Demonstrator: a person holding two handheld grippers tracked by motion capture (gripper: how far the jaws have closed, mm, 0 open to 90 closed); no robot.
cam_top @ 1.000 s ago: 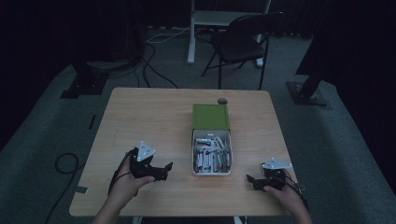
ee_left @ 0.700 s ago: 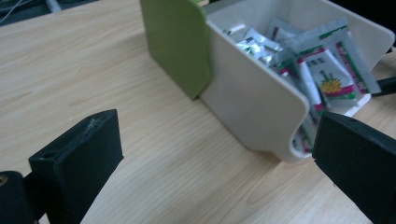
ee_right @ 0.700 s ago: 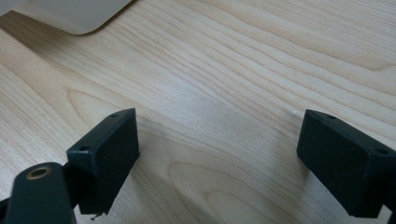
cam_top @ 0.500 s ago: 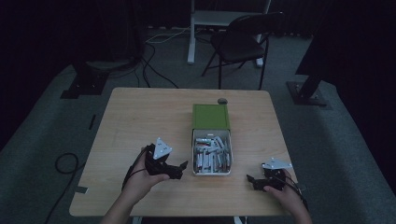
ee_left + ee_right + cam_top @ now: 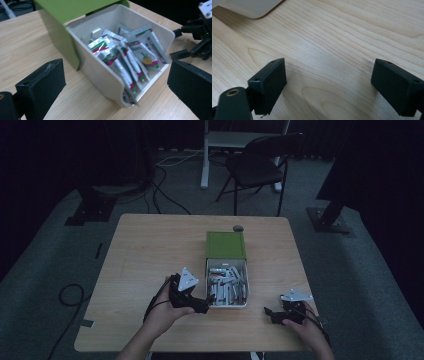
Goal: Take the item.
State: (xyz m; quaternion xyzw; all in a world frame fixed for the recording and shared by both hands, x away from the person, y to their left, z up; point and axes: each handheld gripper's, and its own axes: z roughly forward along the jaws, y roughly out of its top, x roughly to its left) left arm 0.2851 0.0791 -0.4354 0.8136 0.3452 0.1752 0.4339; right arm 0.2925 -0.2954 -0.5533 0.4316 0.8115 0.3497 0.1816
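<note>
Pale wood with a fine straight grain forms the bench (image 5: 150, 250), and a rectangular cream plastic tray (image 5: 244, 303) with rounded corners lies on it, just right of centre and near the front edge. A green sleeve (image 5: 226, 245) of folded sheet covers the tray's far half. Glossy foil sachets (image 5: 125, 55), silver with red and green print, lie heaped loosely in the open half. The left gripper view resolves this print and the tray's thin wall; the high view shows the sachets as light strips. The left tongs (image 5: 206, 306), held in a hand with the forearm angled in from the bottom edge, point at the tray's front left corner, jaws spread wide on either side of it and gripping nothing. The right tongs (image 5: 272, 314) rest low over bare bench to the right of the tray, jaws wide apart and empty, the tray's rounded corner (image 5: 249, 10) appearing in the right gripper view.
</note>
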